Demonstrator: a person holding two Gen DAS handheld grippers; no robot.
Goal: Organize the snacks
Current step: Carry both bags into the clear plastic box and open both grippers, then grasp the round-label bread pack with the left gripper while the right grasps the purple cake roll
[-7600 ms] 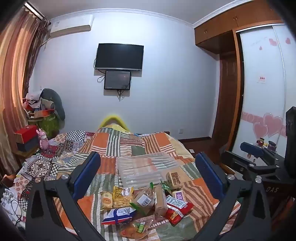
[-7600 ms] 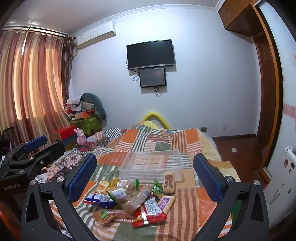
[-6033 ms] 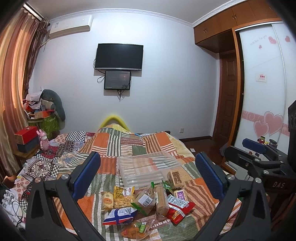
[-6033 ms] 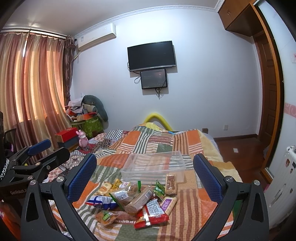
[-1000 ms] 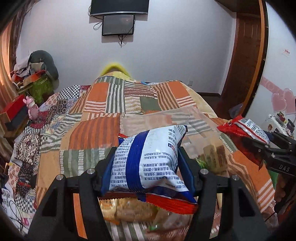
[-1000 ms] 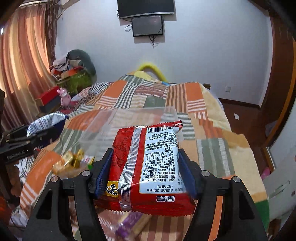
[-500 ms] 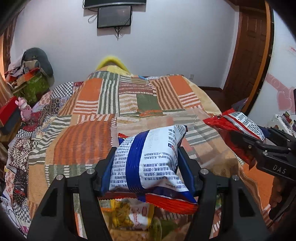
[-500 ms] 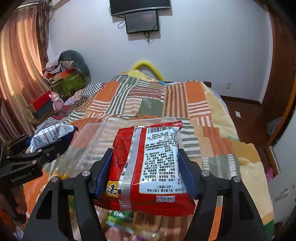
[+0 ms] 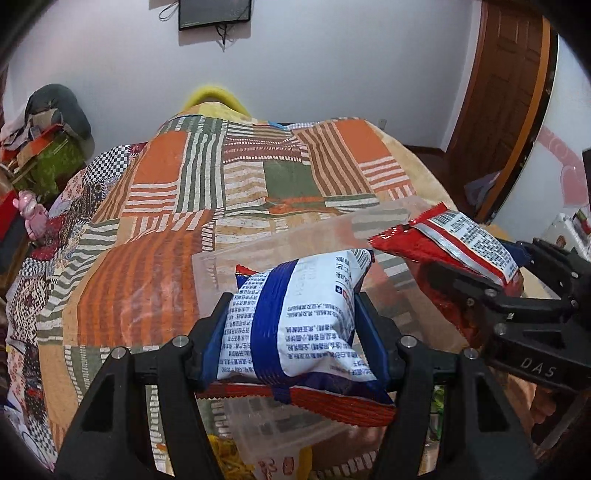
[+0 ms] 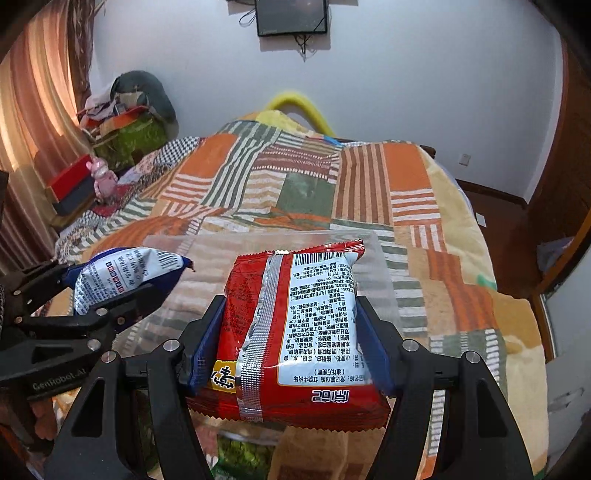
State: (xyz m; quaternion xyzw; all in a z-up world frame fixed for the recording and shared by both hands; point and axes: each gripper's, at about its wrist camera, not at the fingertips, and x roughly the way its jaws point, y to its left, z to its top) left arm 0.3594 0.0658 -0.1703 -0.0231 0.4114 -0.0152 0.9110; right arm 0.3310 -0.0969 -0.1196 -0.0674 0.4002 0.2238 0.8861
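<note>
My left gripper point(image 9: 291, 328) is shut on a blue and white snack bag point(image 9: 295, 317) and holds it above the clear plastic bin point(image 9: 258, 247) on the bed. My right gripper point(image 10: 291, 339) is shut on a red snack bag point(image 10: 291, 332) and holds it over the same bin point(image 10: 221, 247). The red bag point(image 9: 458, 240) shows at the right of the left wrist view. The blue and white bag point(image 10: 125, 273) shows at the left of the right wrist view. Other snack packets point(image 9: 229, 454) lie on the bed below the grippers, mostly hidden.
The bed is covered by a striped patchwork blanket point(image 9: 177, 206). A pile of clutter point(image 10: 125, 122) and a red box point(image 10: 70, 181) stand at the left of the bed. A wooden door point(image 9: 506, 92) is at the right. A screen point(image 10: 291, 14) hangs on the far wall.
Both grippers have moved forward and lower with their bags, and now hang over the clear bin. The two grippers have come closer together.
</note>
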